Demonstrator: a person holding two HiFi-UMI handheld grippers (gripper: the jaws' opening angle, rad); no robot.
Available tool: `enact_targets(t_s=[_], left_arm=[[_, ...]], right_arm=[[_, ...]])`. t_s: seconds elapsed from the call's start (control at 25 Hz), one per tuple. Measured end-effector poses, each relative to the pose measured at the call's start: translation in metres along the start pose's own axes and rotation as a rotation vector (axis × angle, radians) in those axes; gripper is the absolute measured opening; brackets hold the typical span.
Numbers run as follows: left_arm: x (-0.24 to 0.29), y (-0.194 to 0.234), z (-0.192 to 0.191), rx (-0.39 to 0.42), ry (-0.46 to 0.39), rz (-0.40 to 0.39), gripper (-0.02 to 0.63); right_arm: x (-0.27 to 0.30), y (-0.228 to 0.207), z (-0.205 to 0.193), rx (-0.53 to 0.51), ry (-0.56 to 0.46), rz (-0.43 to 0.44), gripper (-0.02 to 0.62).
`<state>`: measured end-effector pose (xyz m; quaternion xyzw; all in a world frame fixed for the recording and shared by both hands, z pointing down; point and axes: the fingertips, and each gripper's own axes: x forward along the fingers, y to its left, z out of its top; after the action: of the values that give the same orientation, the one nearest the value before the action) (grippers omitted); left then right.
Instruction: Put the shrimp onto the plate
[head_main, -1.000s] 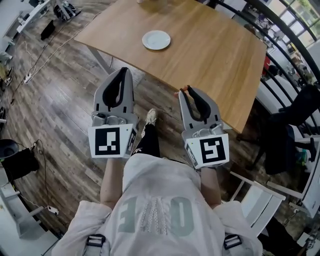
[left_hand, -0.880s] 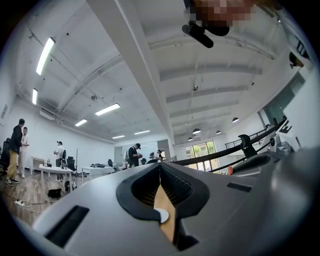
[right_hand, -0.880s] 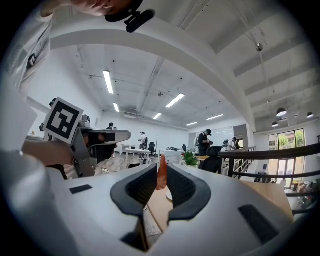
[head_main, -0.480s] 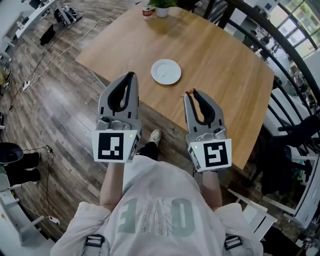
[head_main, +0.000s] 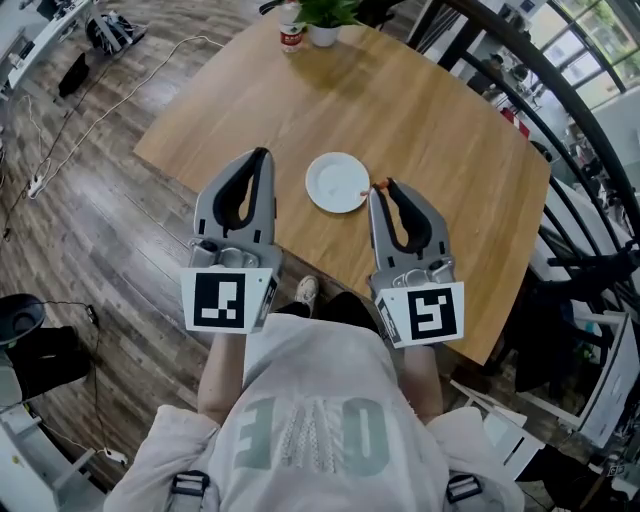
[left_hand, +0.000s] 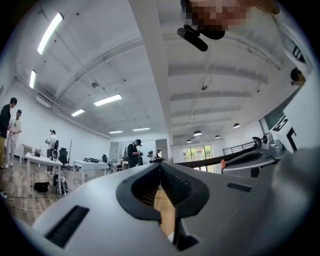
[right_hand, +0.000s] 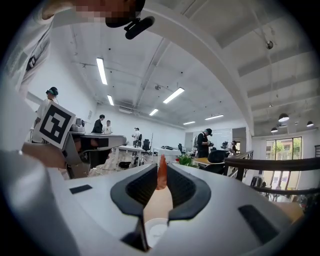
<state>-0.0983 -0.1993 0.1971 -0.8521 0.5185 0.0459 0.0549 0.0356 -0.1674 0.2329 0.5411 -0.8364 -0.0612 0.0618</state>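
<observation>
A small white plate (head_main: 338, 182) lies on the wooden table (head_main: 420, 120) near its front edge. My right gripper (head_main: 384, 185) is shut on an orange shrimp (head_main: 378, 185), whose tip sticks out between the jaw tips just right of the plate's rim. In the right gripper view the shrimp (right_hand: 162, 173) stands upright between the jaws, with the plate (right_hand: 156, 232) showing low between them. My left gripper (head_main: 262, 156) is shut and empty, its tips over the table edge left of the plate; in the left gripper view (left_hand: 161, 167) only bare table shows between its jaws.
A potted plant (head_main: 325, 18) and a red can (head_main: 291, 30) stand at the table's far edge. Black railings (head_main: 560, 150) and a chair (head_main: 590, 270) are to the right. Cables (head_main: 70, 130) run over the wooden floor at the left. Other people stand at desks in the background.
Both grippers have come forward over the table's front edge. The plate now lies between their tips, with the shrimp close to its right rim. Both stay shut.
</observation>
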Motion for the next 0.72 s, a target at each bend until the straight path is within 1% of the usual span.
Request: enact_targets(t_s=[0.2,0.52,0.6,0.72], left_arm=[[0.021,-0.004,-0.014,-0.013,0.013,-0.012,0.011],[0.045,0.003,-0.035,-0.033,0.07,0.024,0.011],[0.053,0.006,-0.044,-0.027,0.088,0.032,0.011],[0.057,0.006,-0.056,-0.039,0.116,0.046,0.011]], right_arm=[[0.019,-0.009,-0.01,0.0,0.038,0.011,0.066],[0.049,-0.024,-0.026,-0.002,0.083,0.072,0.066],[0.058,-0.028,-0.032,-0.002,0.094,0.085,0.066],[0.069,-0.032,-0.046,0.002,0.128,0.116,0.066]])
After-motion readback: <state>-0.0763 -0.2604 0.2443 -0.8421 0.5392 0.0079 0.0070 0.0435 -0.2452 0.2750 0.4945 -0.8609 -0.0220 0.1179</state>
